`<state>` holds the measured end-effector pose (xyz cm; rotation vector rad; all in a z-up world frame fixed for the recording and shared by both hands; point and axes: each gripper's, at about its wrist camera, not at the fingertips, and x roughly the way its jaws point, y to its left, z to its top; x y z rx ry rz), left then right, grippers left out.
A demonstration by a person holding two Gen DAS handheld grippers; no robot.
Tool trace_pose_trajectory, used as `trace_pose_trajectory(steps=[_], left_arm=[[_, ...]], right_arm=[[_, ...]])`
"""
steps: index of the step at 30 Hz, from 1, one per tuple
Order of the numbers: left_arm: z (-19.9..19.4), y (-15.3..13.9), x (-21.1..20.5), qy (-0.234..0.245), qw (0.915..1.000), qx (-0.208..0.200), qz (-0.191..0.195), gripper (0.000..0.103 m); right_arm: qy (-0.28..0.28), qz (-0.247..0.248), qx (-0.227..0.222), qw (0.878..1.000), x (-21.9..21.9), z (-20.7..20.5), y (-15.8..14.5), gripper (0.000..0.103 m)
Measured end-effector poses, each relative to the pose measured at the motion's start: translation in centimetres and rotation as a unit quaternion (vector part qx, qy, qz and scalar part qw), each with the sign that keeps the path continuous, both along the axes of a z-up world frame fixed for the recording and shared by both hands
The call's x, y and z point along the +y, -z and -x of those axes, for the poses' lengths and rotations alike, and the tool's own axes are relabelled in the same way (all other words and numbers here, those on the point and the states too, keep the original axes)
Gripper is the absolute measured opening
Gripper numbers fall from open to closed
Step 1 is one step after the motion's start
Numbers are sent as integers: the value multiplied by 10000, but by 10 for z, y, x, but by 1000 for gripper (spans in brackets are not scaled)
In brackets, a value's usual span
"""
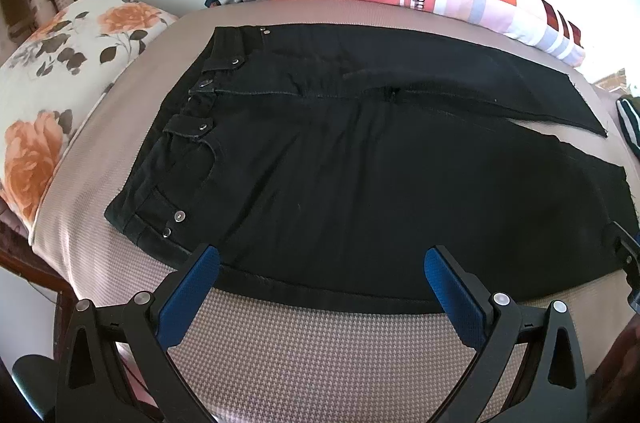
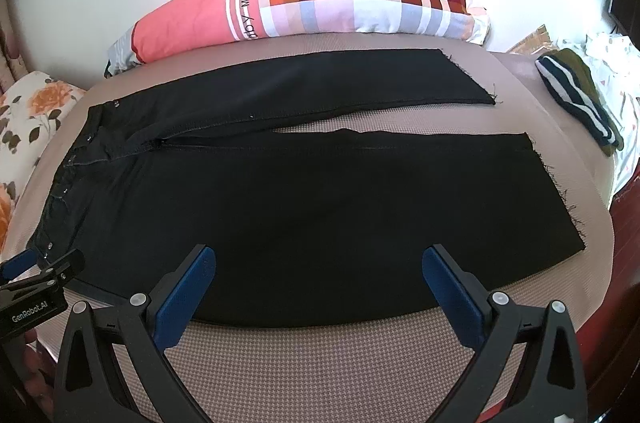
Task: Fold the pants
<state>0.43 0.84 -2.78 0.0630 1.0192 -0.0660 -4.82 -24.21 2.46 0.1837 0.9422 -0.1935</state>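
Observation:
Black pants lie flat and spread out on the bed, waistband to the left, both legs running right; they also show in the right wrist view. The two legs are apart, with a strip of mattress between them. My left gripper is open and empty, its tips over the near edge of the pants close to the waist. My right gripper is open and empty over the near edge of the near leg. The left gripper also shows at the left edge of the right wrist view.
The bed has a beige woven cover. A floral pillow lies at the left. A long pink and checked pillow lies along the far wall. A striped dark garment lies at the far right.

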Motion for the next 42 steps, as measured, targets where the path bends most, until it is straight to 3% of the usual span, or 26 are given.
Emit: trace_pose_trajectory(steps=[42], left_arm=[[1, -6, -2, 138, 9998, -149, -25, 102]], right_arm=[[48, 158, -78, 9998, 2, 1, -3, 103]])
